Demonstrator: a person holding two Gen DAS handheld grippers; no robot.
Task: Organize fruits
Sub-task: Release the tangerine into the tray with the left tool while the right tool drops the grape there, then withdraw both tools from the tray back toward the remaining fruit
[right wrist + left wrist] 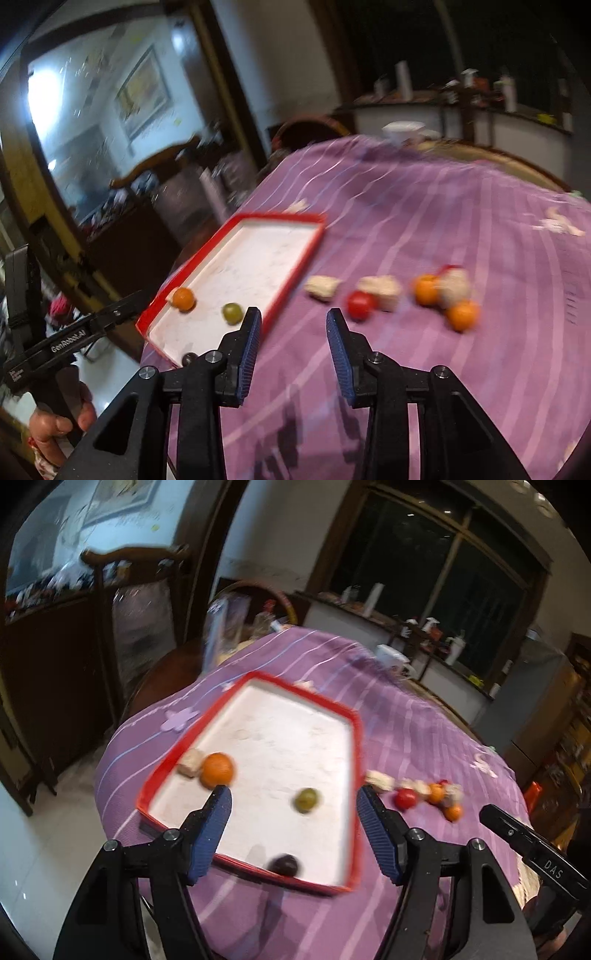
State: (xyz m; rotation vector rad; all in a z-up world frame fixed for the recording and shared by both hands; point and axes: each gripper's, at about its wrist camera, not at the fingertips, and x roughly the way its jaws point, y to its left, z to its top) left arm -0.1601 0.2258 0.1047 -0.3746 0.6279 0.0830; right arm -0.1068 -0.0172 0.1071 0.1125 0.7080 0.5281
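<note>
Nearest the left wrist camera, the left gripper [293,799] stands with its blue-padded jaws spread fairly wide and nothing between them; it hangs above the near edge of the red-rimmed tray [352,775], angled downward, and the pads touch nothing. Inside the tray lie an orange fruit [218,770] next to a pale lump [190,762] in the far left corner, a green fruit [306,800] near the middle, and a dark fruit [283,864] against the near rim. Right of the tray, on the purple striped tablecloth [406,720], sits a loose row: a pale chunk [378,781] just beside the rim, a red fruit [405,798], then two small orange fruits [436,793] with more pale pieces among them. From the right wrist view, the right gripper [293,326] holds its jaws narrowly apart, also empty, tilted down over bare cloth between the tray's right rim and the row of fruit, touching neither. At that view's left edge a hand [61,424] grips the black handle of the other tool. Both views are smeared with motion blur, so the fine detail of the pale pieces cannot be made out.
</note>
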